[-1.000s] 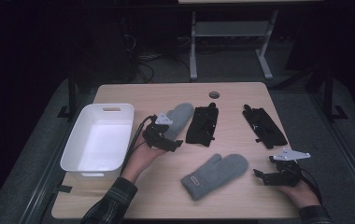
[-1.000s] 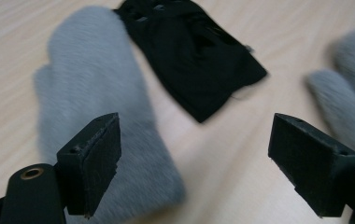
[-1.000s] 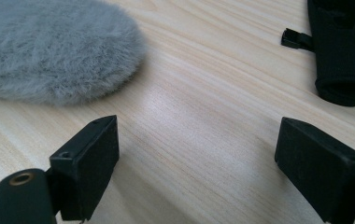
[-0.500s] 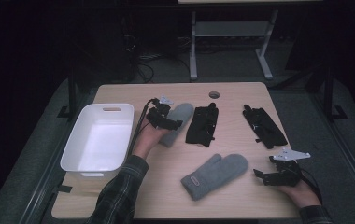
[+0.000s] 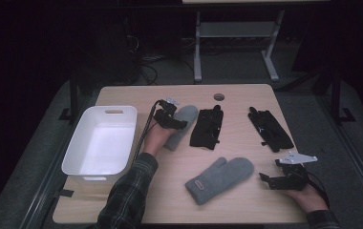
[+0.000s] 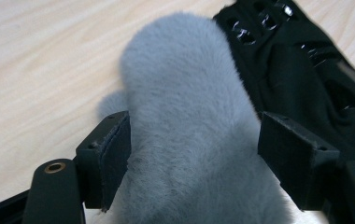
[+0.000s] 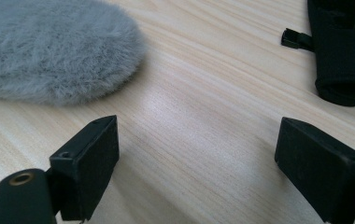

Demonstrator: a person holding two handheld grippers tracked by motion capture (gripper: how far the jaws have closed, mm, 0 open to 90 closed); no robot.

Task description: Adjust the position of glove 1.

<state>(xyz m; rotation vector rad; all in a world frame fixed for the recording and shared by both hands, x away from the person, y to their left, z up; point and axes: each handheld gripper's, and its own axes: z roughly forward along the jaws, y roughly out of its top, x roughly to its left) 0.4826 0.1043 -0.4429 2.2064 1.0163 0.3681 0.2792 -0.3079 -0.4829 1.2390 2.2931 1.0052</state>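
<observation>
At the left of the wooden table [image 5: 122, 95] sits a white bin [image 5: 101, 140], w/ nothing in it. Just right of the bin, the left gripper [image 5: 174, 121] is down on a grey fuzzy mitten [image 5: 182, 125]. In the left gripper view that mitten [image 6: 189, 121] lies flat betw. the two black jaws. The jaws have just been closing a bit. The left one brushes the fur, but the right one has a gap, so no real squeeze yet.

Next to that mitten, touching it, lies a black glove [image 5: 208, 128]. A 2nd grey mitten [image 5: 220, 179] lies nearer the person, in the middle. Another black glove [image 5: 270, 129] lies farther right. The right gripper [image 5: 271, 180] rests at the table's right side, jaws wide apart, holding nothing.

The step looks like grabbing the fuzzy mitten, prob. to put it in the bin. To do it well: pinch across the mitten's middle, get enough fabric & not just fur, and keep the right jaw off the black glove so it doesn't come along. Then lift straight up.
</observation>
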